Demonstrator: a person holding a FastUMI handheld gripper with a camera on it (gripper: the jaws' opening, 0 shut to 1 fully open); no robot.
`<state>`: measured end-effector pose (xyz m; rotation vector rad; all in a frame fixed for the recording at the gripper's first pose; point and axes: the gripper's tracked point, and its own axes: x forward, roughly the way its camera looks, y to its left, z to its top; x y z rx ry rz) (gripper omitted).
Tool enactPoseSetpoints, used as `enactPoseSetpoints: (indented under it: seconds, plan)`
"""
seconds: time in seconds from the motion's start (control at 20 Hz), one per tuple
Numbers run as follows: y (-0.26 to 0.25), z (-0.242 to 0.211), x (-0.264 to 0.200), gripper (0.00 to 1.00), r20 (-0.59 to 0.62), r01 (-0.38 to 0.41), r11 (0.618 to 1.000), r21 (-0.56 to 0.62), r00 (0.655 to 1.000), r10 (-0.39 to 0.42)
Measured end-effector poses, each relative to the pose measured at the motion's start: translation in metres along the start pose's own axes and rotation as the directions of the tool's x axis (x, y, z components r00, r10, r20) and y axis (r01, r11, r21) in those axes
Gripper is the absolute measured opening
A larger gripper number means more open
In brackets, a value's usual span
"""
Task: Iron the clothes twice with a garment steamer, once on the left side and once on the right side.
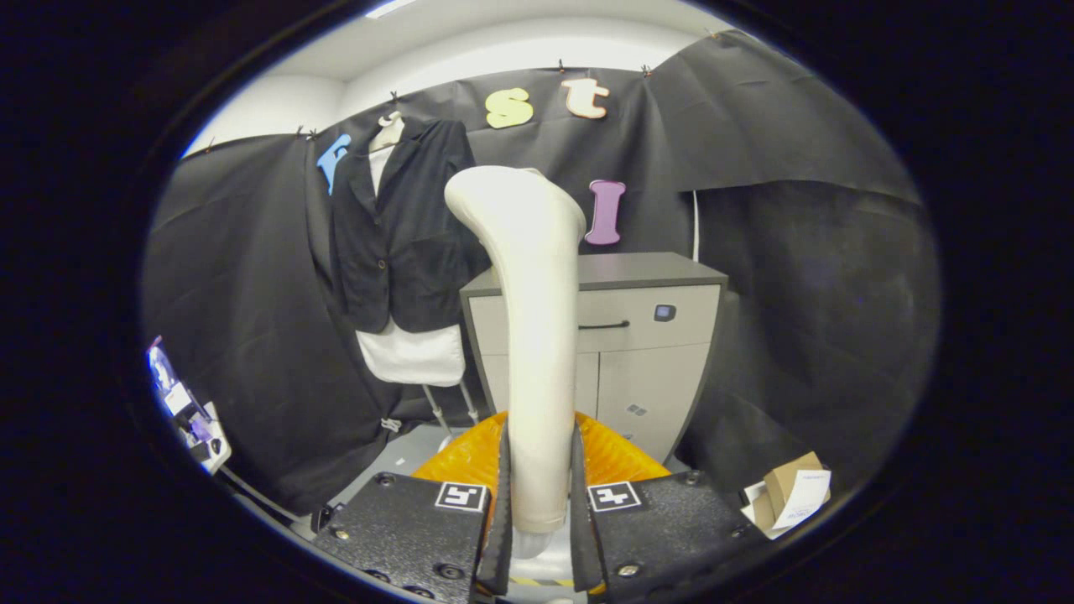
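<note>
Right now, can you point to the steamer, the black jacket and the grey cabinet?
Cream plastic garment steamer point(537, 335): gripper view, on its handle, clamped between the gripper point(537, 495) fingers.
Black fabric jacket point(411, 235): gripper view, on its front panel.
Grey wooden cabinet point(654, 335): gripper view, on its drawer front.

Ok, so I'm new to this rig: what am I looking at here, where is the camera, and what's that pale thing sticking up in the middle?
The camera rides on a hand-held two-finger gripper and looks forward along its fingers, which are the two dark plates at the bottom. The pale thing is the garment steamer: its handle stands upright between the fingers, both pressing on it, and its head bends at the top toward the clothes. Beyond the fingers, to the left, a black jacket over a white garment hangs on a dress form against the black cloth wall. Behind the steamer stands a grey cabinet. An orange object sits just behind the fingers; what it is I cannot tell. A small cardboard box with papers lies low to the right. The steamer is not yet at the jacket.
</note>
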<state>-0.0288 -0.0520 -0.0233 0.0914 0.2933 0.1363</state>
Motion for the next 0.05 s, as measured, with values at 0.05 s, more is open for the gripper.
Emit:
enactPoseSetpoints:
  seconds: [0.05]
  plan:
    - [0.0009, -0.0003, -0.0033, 0.31, 0.006, 0.003, 1.0, -0.004, 1.0, -0.003]
